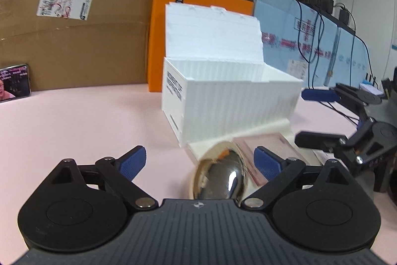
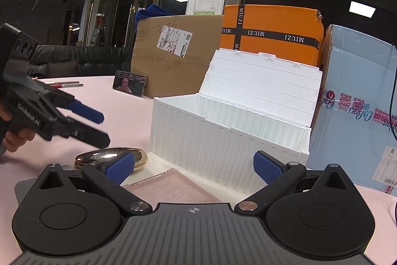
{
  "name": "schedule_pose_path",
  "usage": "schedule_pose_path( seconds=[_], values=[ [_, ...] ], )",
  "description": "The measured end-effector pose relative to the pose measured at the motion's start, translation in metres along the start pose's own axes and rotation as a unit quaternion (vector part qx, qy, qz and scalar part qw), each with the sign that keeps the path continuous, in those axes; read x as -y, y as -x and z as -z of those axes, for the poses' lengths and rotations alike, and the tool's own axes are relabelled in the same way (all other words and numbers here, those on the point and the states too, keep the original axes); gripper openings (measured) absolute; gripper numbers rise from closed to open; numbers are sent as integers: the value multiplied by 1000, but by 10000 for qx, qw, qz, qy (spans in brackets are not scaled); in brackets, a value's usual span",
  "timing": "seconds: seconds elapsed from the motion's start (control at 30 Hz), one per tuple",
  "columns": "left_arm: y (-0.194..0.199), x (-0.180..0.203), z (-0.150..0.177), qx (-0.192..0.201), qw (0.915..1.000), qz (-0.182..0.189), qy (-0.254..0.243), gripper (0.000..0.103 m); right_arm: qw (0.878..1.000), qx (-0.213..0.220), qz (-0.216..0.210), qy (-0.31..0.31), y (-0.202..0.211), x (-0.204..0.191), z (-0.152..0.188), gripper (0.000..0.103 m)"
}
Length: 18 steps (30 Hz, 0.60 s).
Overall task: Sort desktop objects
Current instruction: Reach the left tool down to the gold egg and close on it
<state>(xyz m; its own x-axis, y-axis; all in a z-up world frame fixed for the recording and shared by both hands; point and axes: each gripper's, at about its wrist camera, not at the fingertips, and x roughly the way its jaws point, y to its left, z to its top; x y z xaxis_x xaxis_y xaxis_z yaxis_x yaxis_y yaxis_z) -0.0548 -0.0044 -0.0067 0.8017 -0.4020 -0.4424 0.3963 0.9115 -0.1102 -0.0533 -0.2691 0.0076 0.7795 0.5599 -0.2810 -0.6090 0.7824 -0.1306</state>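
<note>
Left gripper (image 1: 199, 163) is spread wide around the shiny case (image 1: 220, 176), pads not touching. Right gripper (image 2: 193, 165) gapes too, nothing held, white box (image 2: 223, 131) at 12 o'clock.

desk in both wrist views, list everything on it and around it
storage box: 1, white, mid-desk, lid open
metal case: 1, shiny gold oval, lying before the box, between the left tongs' open pads
pink card: 1, flat, beside the case
phone: 1, screen lit, propped against the cardboard box
cardboard box: 1, brown, behind
orange box: 1, behind
blue box: 1, light blue, right
left tongs: open
right tongs: open
</note>
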Motion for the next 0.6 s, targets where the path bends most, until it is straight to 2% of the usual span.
schedule_pose_path(
  seconds=[0.2, 0.6],
  values=[
    [-5, 3, 7, -236, 9997, 35, -20, 91, 10000, 74, 9, -61, 4, 1, 1, 103],
    [-23, 8, 10, -676, 9976, 114, -119, 70, 9996, 43, 124, -269, 6, 6, 2, 103]
  ],
)
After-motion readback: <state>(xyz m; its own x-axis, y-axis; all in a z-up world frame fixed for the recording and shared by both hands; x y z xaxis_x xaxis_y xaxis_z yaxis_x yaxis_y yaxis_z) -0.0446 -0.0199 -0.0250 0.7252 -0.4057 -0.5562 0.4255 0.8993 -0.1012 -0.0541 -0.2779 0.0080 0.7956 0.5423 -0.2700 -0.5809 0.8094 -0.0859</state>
